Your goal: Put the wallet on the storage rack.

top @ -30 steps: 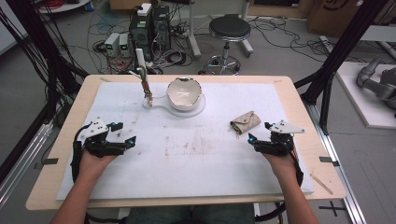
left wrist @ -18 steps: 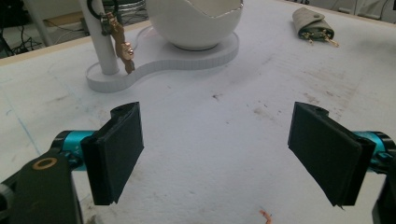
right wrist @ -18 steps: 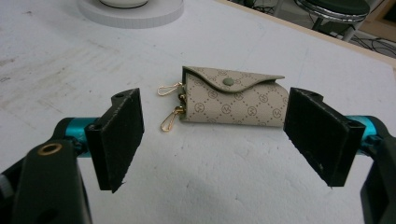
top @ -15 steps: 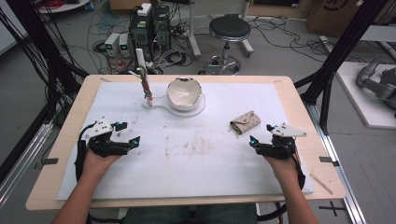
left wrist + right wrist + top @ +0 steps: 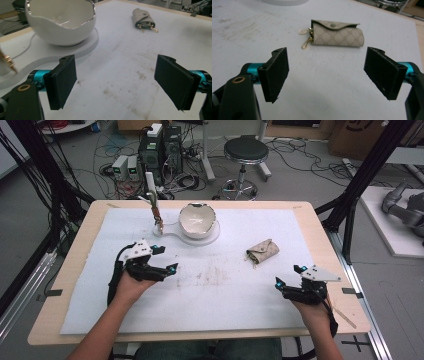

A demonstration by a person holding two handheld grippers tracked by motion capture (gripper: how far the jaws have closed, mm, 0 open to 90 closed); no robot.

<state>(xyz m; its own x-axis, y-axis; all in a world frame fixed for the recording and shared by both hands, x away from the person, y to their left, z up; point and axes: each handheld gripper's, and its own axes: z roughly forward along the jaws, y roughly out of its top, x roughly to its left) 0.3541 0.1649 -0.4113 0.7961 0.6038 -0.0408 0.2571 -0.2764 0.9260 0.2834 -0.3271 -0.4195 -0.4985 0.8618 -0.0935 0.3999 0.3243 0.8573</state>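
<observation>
A beige patterned key pouch (image 5: 263, 251) (image 5: 337, 34) (image 5: 143, 17) with gold clips lies flat on the white mat, right of centre. A white bowl (image 5: 197, 219) (image 5: 61, 20) with a jagged silver rim stands on a white base (image 5: 172, 237) at the back. My left gripper (image 5: 168, 266) (image 5: 117, 83) is open over the mat's left half, pointing towards the bowl and pouch. My right gripper (image 5: 288, 276) (image 5: 328, 76) is open near the front right, just short of the pouch, with nothing between its jaws.
A thin upright stand (image 5: 155, 208) with a gold tip rises from the white base, left of the bowl. The white mat (image 5: 225, 310) has a brown stain (image 5: 212, 275) at its centre. The wooden table edge (image 5: 345, 270) runs close to my right hand.
My left gripper has moved right and forward towards the table's centre. My right gripper has drawn back towards the front edge, away from the pouch.
</observation>
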